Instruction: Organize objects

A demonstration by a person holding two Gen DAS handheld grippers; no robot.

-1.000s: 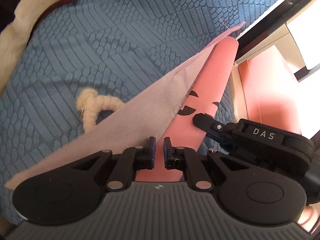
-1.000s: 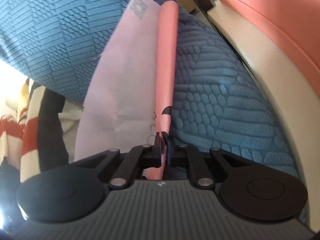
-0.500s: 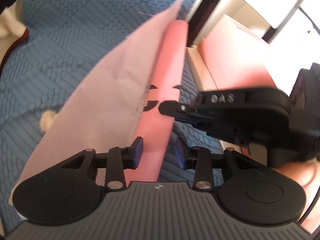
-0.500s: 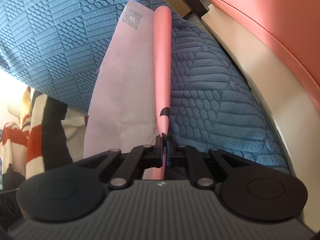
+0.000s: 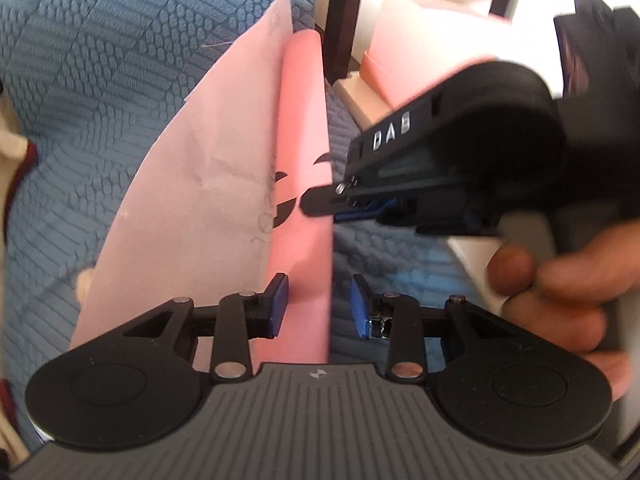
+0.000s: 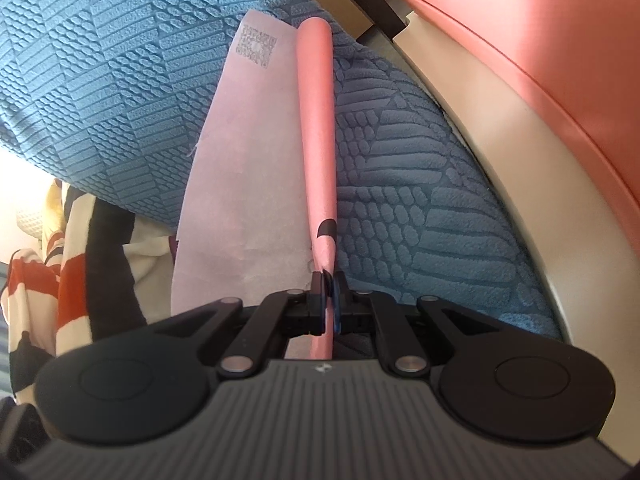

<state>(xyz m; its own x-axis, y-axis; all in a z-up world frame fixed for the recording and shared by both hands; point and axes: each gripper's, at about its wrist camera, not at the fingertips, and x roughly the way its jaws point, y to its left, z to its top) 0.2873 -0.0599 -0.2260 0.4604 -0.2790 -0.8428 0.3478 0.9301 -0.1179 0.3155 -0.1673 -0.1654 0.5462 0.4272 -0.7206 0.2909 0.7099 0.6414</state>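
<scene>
A pink cloth point(image 5: 300, 152) with black marks and a pale lilac underside point(image 5: 192, 200) hangs folded over the blue textured bedspread point(image 5: 100, 60). My left gripper point(image 5: 318, 306) is open; the cloth's lower edge hangs between its blue pads, which do not touch it. My right gripper point(image 5: 308, 204) comes in from the right and pinches the cloth's edge. In the right wrist view the right gripper point(image 6: 327, 296) is shut on the pink cloth point(image 6: 318, 128), whose lilac side point(image 6: 244, 184) carries a printed label.
A striped orange, black and cream fabric point(image 6: 60, 264) lies at the left below the bedspread. A pink box point(image 6: 540, 40) and a cream frame point(image 6: 500, 152) stand at the right. A cream tassel point(image 5: 84, 280) peeks out beside the cloth.
My left gripper has opened and let go of the cloth. The right gripper has stayed shut on it and now appears larger and closer in the left view.
</scene>
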